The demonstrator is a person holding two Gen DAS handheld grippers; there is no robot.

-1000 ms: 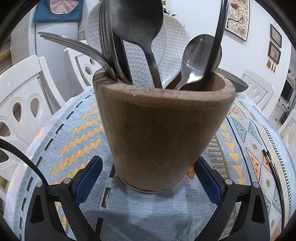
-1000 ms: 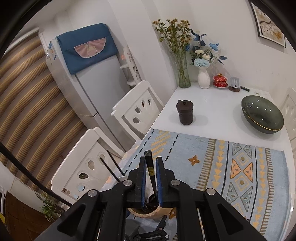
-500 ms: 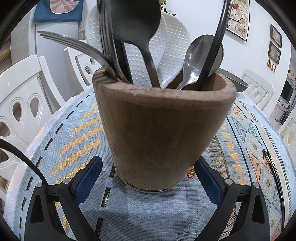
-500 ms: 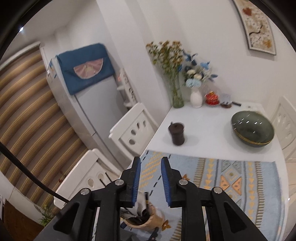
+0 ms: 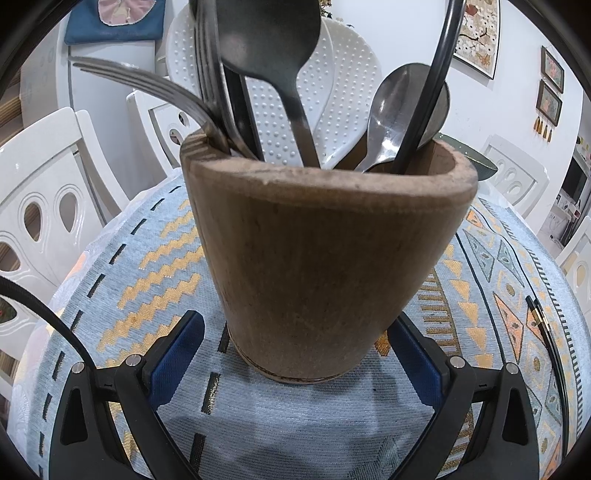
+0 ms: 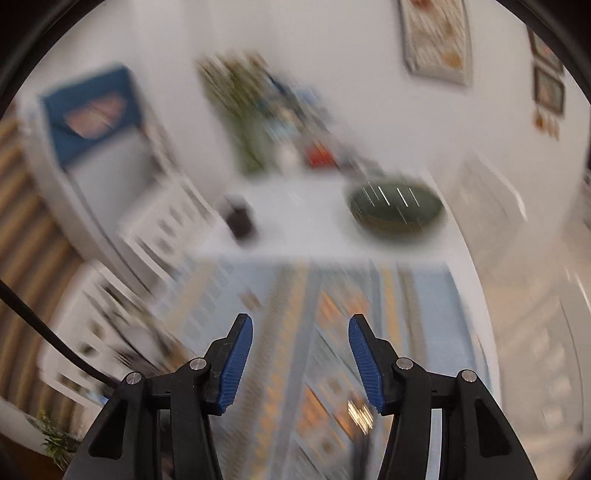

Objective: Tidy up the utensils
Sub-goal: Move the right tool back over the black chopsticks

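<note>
White walls all round, with framed pictures [image 5: 551, 90] hung on the right. White cut-out chairs [image 5: 40, 206] ring a white table [image 6: 306, 225] under a blue-and-orange patterned runner [image 5: 147, 266]. A blue cloth [image 5: 114, 18] tops the white fridge; striped brown wall [image 6: 22, 221] on the left.

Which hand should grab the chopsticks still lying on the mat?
Probably the right. The right gripper has empty jaws that have just been opening, while the left gripper straddles the wooden cup. The chopsticks lie on the mat.
</note>
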